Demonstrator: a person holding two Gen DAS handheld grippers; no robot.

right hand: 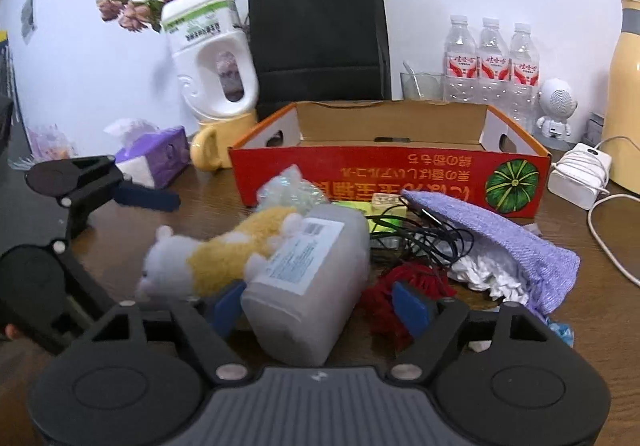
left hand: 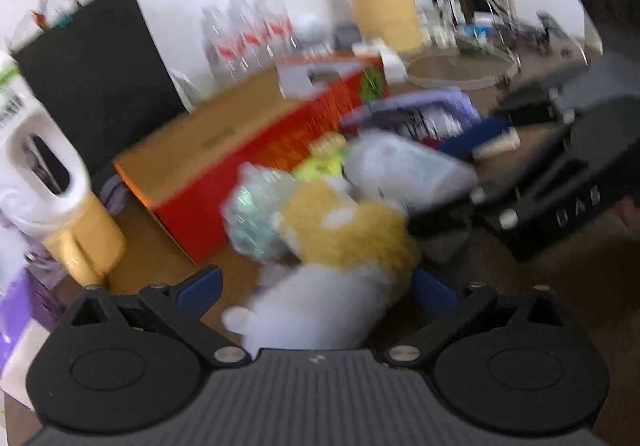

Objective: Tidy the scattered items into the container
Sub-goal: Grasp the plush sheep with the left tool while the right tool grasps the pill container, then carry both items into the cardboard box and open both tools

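Observation:
A red cardboard box (right hand: 392,173) stands open at the middle of the wooden table (right hand: 132,230), with nothing showing inside; it also appears in the blurred left wrist view (left hand: 240,149). In front of it lie a white and yellow plush toy (right hand: 208,258), a translucent labelled plastic bottle (right hand: 308,286), a bubble-wrap bundle (right hand: 288,189), a purple knitted cloth (right hand: 500,238), black cable (right hand: 420,242) and red yarn (right hand: 404,278). My right gripper (right hand: 320,306) is open around the bottle, its right pad clear of it. My left gripper (left hand: 318,288) is open astride the plush toy (left hand: 340,246).
Behind the box stand a black paper bag (right hand: 320,29), a white jug with dried flowers (right hand: 212,57) on a yellow mug (right hand: 216,145), three water bottles (right hand: 492,61) and a yellow thermos (right hand: 624,93). A purple tissue pack (right hand: 156,157) lies left, a white charger (right hand: 580,173) right.

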